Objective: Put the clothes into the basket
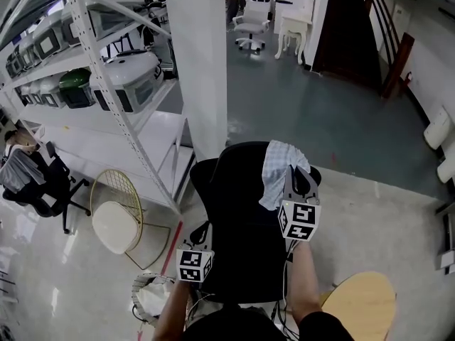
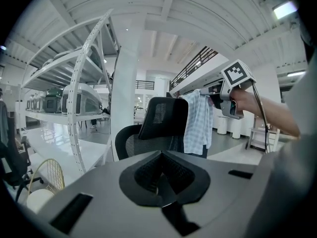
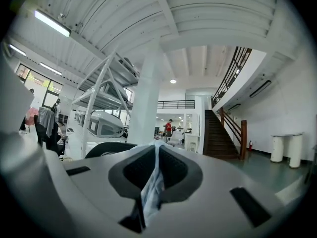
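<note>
A light blue checked cloth (image 1: 276, 170) hangs over the top of a black mesh office chair's backrest (image 1: 238, 219). My right gripper (image 1: 299, 175) is shut on the cloth's upper edge; in the right gripper view the fabric (image 3: 151, 192) is pinched between the jaws of my right gripper (image 3: 156, 150). The left gripper view shows the cloth (image 2: 198, 123) hanging from the right gripper (image 2: 218, 99) beside the chair (image 2: 158, 125). My left gripper (image 1: 198, 244) is low at the chair's left side, and in its own view the left gripper (image 2: 159, 180) is shut and holds nothing. A white wire basket (image 1: 151, 295) stands on the floor at the lower left.
A white column (image 1: 202, 62) rises just behind the chair. A white shelving rack (image 1: 106, 77) with appliances runs along the left. A wire-frame seat with a cream cushion (image 1: 117, 222) stands left of the chair. A round wooden stool (image 1: 362, 304) is at the lower right.
</note>
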